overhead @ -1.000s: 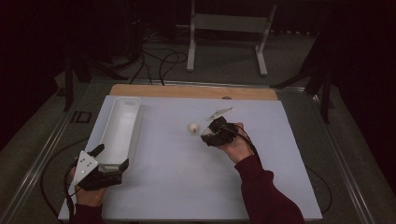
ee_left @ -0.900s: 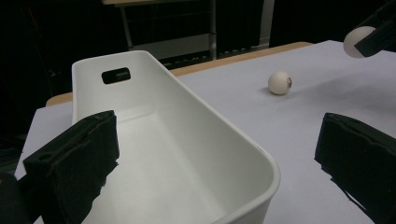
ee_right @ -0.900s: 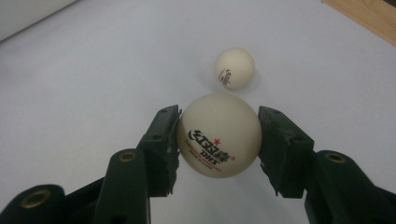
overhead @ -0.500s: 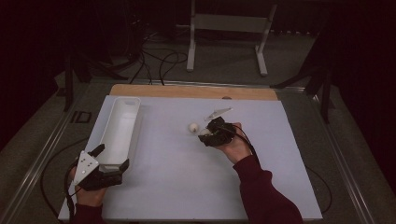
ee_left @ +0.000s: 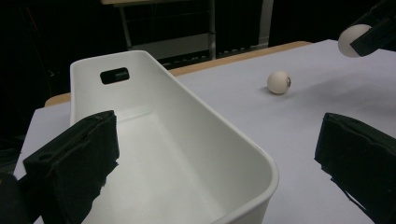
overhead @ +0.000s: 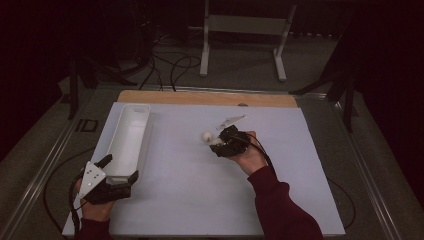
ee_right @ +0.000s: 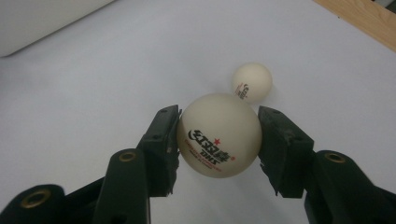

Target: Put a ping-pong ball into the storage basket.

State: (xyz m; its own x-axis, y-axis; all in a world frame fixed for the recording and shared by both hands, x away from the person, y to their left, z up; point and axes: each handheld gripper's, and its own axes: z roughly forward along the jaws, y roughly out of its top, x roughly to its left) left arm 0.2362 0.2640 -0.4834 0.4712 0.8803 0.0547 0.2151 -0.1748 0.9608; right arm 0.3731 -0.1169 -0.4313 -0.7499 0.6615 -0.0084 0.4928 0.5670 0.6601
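Observation:
A white ping-pong ball [ee_right: 218,135] with red and black print is clamped between the jaws of my right gripper [ee_right: 218,140], which is shut on it. In the high view this gripper [overhead: 218,143] hovers over the middle of the white table. A second ball [overhead: 205,136] [ee_right: 252,82] rests on the table just beyond its tips. A long white bin [overhead: 127,137] [ee_left: 187,116] lies along the table's left side. My left gripper [overhead: 119,169] [ee_left: 219,154] is open, its jaws spread wide on either side of the bin's near end.
The left gripper view shows the loose ball [ee_left: 279,82] on the white table surface [overhead: 200,195], and the held ball [ee_left: 352,40] at the top right. A wooden strip [overhead: 210,98] runs along the table's far edge. Cables and a metal stand [overhead: 245,30] lie on the floor beyond.
My right gripper has edged slightly left with the ball, closer to the loose ball. The left gripper and the bin have not moved.

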